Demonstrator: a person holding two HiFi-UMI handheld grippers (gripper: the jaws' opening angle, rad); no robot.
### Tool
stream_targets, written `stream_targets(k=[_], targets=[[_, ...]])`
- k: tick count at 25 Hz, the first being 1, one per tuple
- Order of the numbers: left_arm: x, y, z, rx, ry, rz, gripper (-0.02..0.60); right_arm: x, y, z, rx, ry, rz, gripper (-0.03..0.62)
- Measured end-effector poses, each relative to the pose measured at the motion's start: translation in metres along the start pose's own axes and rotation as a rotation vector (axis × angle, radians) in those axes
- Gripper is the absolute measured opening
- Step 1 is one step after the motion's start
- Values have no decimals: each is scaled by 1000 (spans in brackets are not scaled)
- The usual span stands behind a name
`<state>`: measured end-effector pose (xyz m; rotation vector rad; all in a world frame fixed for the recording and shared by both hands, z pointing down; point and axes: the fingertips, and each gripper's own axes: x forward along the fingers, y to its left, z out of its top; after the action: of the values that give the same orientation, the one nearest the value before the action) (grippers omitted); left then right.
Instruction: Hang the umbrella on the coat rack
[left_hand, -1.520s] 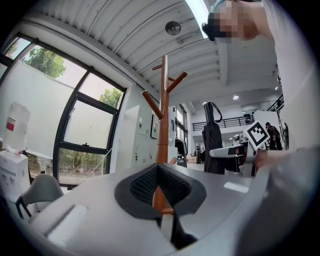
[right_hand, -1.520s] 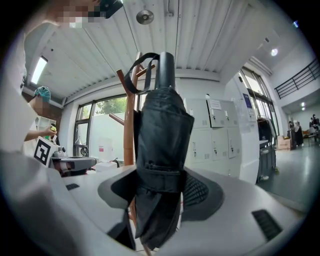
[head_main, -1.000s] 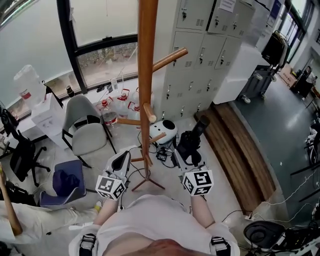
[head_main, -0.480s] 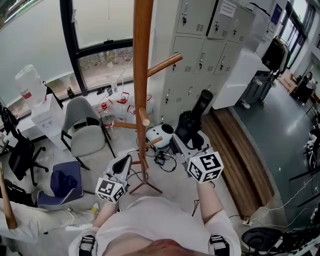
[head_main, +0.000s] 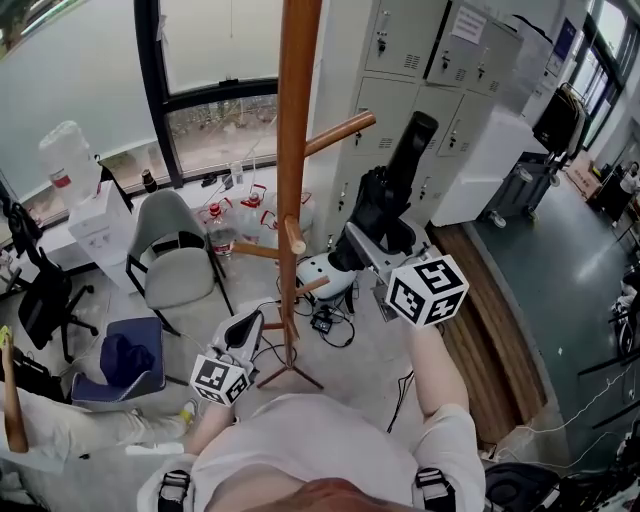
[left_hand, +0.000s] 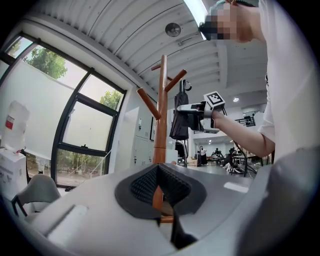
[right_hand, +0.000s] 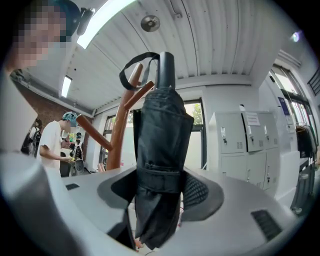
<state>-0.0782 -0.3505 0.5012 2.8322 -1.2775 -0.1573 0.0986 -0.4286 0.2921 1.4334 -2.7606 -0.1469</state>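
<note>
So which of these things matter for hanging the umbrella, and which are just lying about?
For the job:
- umbrella, clamped in the right hand-held gripper
- coat rack

Lying about:
- grey chair
- lockers
- water jug
- cables on the floor
</note>
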Motion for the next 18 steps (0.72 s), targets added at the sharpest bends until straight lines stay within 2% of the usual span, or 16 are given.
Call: stream_targets(k=[7,18], targets=[[-4,10,0,-3,1,41,9,30,-18,23,-29,-7,4,255],[-8,32,-2,-6,-4,86,9,63,-18,44,-67,-23,42,255]])
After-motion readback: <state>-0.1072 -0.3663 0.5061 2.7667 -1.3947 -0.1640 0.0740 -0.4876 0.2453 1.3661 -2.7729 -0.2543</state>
